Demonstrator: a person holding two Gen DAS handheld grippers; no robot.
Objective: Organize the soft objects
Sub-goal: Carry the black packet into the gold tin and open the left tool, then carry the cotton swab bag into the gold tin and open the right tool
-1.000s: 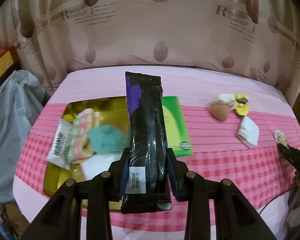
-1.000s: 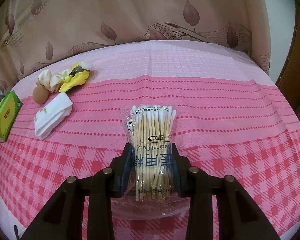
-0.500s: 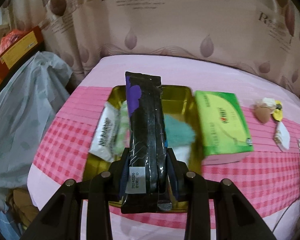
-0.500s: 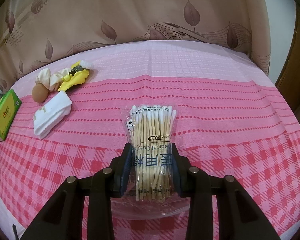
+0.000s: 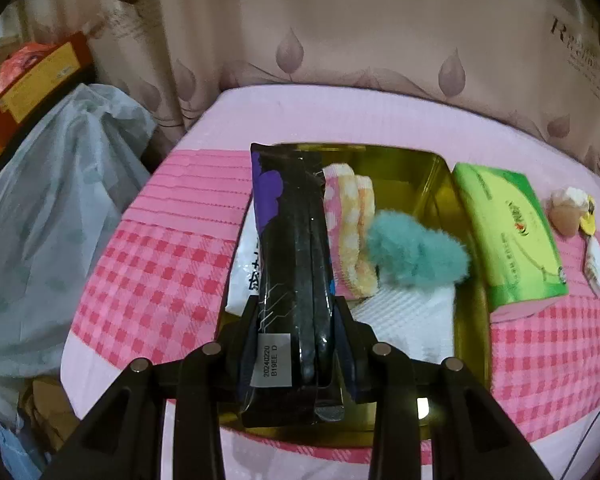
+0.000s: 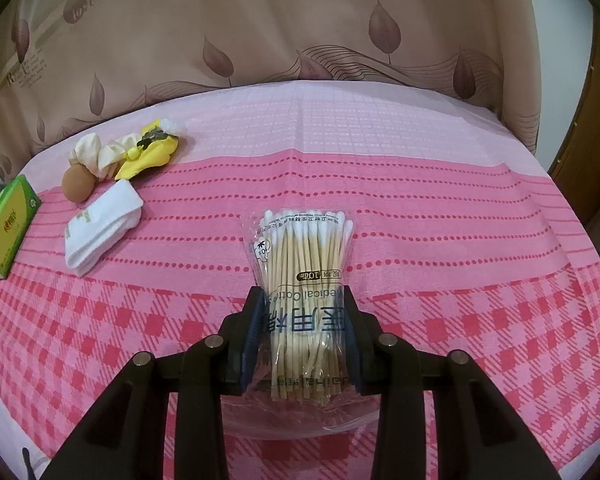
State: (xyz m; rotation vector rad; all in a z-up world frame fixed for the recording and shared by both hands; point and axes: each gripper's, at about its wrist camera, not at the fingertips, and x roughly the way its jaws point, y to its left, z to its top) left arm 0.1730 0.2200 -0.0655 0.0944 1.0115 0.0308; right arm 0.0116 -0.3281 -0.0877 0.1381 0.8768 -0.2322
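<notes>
Now the left tool (image 5: 296,320) clamps a black packet (image 5: 290,240) over the gold tin (image 5: 440,176) holding a teal puff (image 5: 416,256), while the right tool (image 6: 302,324) grips a bag of cotton swabs (image 6: 304,276) above the pink-checked bench (image 6: 460,280).

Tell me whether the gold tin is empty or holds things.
Holds things: the gold tin contains pink checked socks, a teal fluffy item, a white cloth and a white packet.
</notes>
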